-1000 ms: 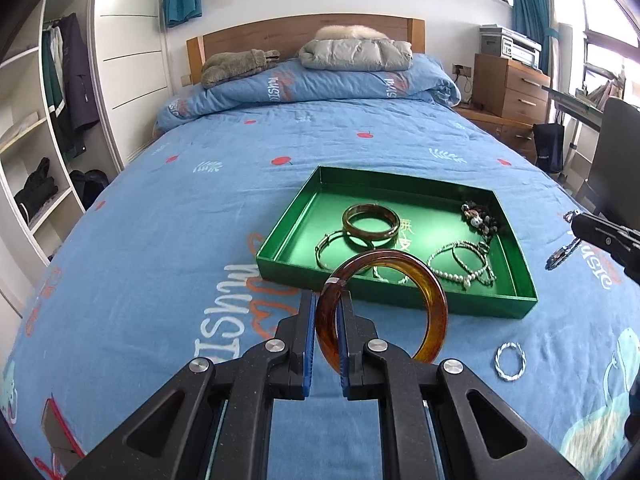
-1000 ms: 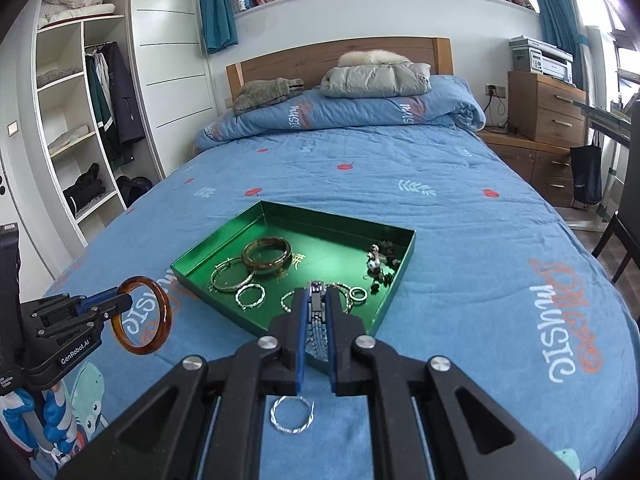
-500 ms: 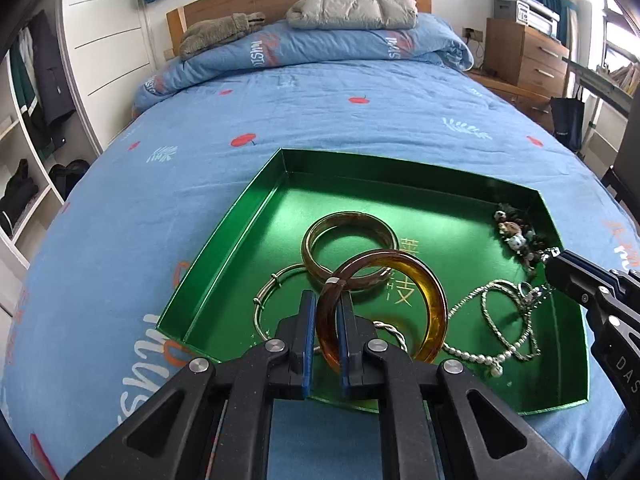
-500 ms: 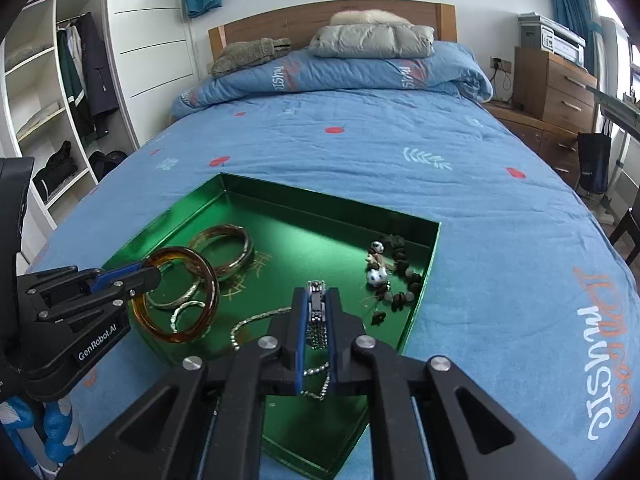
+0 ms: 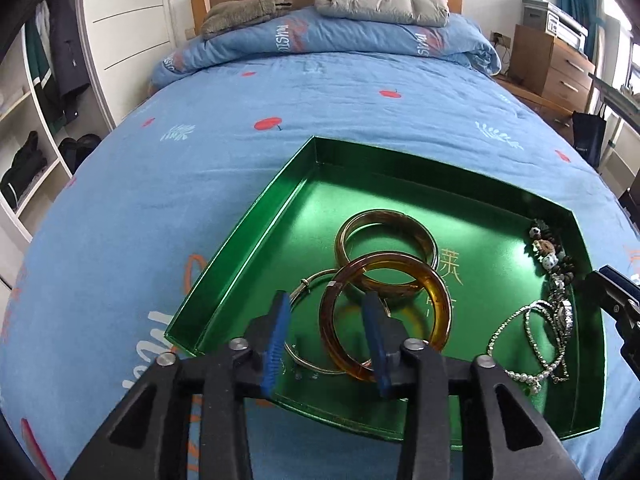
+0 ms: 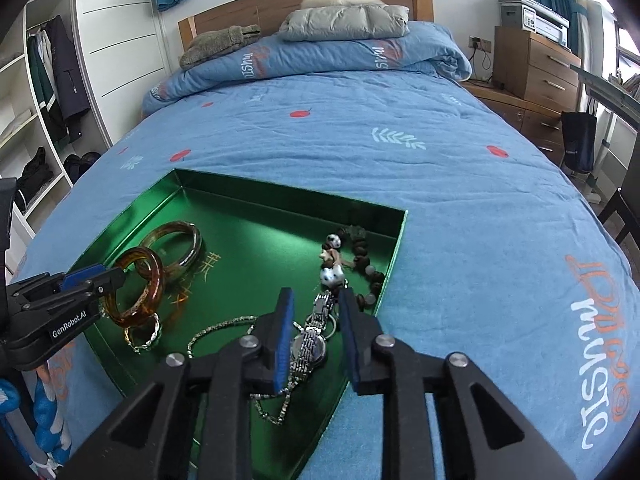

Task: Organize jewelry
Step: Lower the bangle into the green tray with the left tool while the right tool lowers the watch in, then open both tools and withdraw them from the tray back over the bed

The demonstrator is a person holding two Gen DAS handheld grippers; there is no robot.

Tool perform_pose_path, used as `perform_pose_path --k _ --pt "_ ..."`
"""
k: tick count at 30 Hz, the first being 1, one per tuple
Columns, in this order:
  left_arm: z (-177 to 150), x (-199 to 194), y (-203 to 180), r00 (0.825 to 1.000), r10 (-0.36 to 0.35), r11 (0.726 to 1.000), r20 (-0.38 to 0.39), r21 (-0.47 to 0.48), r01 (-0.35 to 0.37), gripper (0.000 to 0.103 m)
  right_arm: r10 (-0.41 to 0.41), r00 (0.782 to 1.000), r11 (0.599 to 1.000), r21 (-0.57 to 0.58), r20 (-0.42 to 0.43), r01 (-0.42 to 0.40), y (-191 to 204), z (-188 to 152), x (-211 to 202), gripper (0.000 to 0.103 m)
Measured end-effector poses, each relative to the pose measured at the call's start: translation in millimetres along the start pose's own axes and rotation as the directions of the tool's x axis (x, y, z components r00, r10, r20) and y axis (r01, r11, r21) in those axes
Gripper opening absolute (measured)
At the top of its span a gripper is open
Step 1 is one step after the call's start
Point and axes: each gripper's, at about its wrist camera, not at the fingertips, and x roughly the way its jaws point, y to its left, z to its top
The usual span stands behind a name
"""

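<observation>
Between the spread blue pads of the left gripper [image 5: 326, 338], an amber bangle [image 5: 386, 316] is lying free inside the green tray [image 5: 240, 240], translucent and glossy, leaning partly on a darker brown bangle [image 5: 386, 240] and a thin silver bangle [image 5: 304, 292]. Jaws wide apart, the right gripper [image 6: 316, 340] is hovering over a silver watch [image 6: 310, 340] resting on the tray floor beside pearl and chain strands [image 5: 532, 344] and a beaded bracelet [image 6: 352, 256]. Under the tray, a blue patterned bedspread [image 6: 440, 160] is stretching toward a wooden headboard [image 6: 248, 12], with a white wardrobe [image 5: 120, 40] at left and a wooden dresser [image 6: 532, 64] at right.
</observation>
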Motion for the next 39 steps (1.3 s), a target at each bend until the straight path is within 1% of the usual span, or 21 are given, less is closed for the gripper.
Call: perform_pose_path --k 3,5,6,8,9,13,14,16,18,19,23,26,27,30,34,39 --pt "-1 -21 5 0.999 -0.009 1.0 0.03 -0.014 0.01 0.051 0.008 0.999 1.0 0.005 0.035 -0.008 1 1 -27 0.028" --pt "-5 -42 9 0.998 -0.018 1.0 0.058 -0.024 0.02 0.055 0.019 0.998 1.0 0.003 0.064 -0.019 4 -1 -50 0.028" --pt "-8 -53 10 0.997 -0.011 1.0 0.075 -0.022 0.013 0.056 0.021 0.997 1.0 0.002 0.075 -0.021 6 -3 -60 0.028" --pt "-16 -78 13 0.994 0.001 1.0 0.11 -0.018 0.001 0.057 0.029 0.995 1.0 -0.004 0.099 -0.029 9 -8 -84 0.028" --pt "-20 -89 15 0.992 0.002 1.0 0.123 -0.019 0.001 0.06 0.037 0.993 0.999 -0.005 0.11 -0.036 11 -11 -94 0.028" --pt "-43 -137 23 0.985 0.018 0.999 0.172 -0.033 -0.013 0.062 0.035 0.989 0.999 -0.021 0.145 -0.033 20 -26 -138 0.028" --pt "-50 -148 25 0.983 0.026 0.999 0.183 -0.035 -0.019 0.064 0.034 0.988 0.999 -0.027 0.153 -0.03 24 -31 -150 0.028" --pt "-63 -171 29 0.977 0.031 0.999 0.21 -0.04 -0.023 0.066 0.032 0.986 0.999 -0.034 0.166 -0.027 29 -40 -171 0.03" --pt "-76 -193 33 0.971 0.034 0.999 0.237 -0.047 -0.024 0.07 0.031 0.983 0.999 -0.049 0.179 -0.023 36 -51 -191 0.037" --pt "-83 -204 35 0.968 0.037 0.998 0.249 -0.052 -0.025 0.071 0.033 0.983 0.998 -0.055 0.183 -0.023 38 -57 -200 0.038" --pt "-111 -241 45 0.958 0.048 0.997 0.283 -0.075 -0.028 0.077 0.042 0.979 0.997 -0.067 0.2 -0.029 49 -81 -237 0.039" --pt "-131 -266 52 0.952 0.053 0.995 0.302 -0.093 -0.026 0.082 0.047 0.976 0.997 -0.072 0.211 -0.033 55 -99 -263 0.043" --pt "-138 -273 53 0.949 0.058 0.995 0.309 -0.093 -0.031 0.085 0.048 0.975 0.997 -0.075 0.217 -0.032 57 -104 -270 0.044" --pt "-155 -295 56 0.943 0.07 0.995 0.326 -0.084 -0.044 0.09 0.056 0.972 0.996 -0.077 0.227 -0.04 61 -118 -291 0.046" --pt "-177 -321 59 0.937 0.07 0.996 0.341 -0.077 -0.046 0.094 0.056 0.969 0.995 -0.088 0.242 -0.036 68 -135 -314 0.046" --pt "-202 -342 61 0.934 0.073 0.996 0.351 -0.072 -0.051 0.098 0.06 0.964 0.995 -0.088 0.259 -0.038 74 -155 -337 0.047"
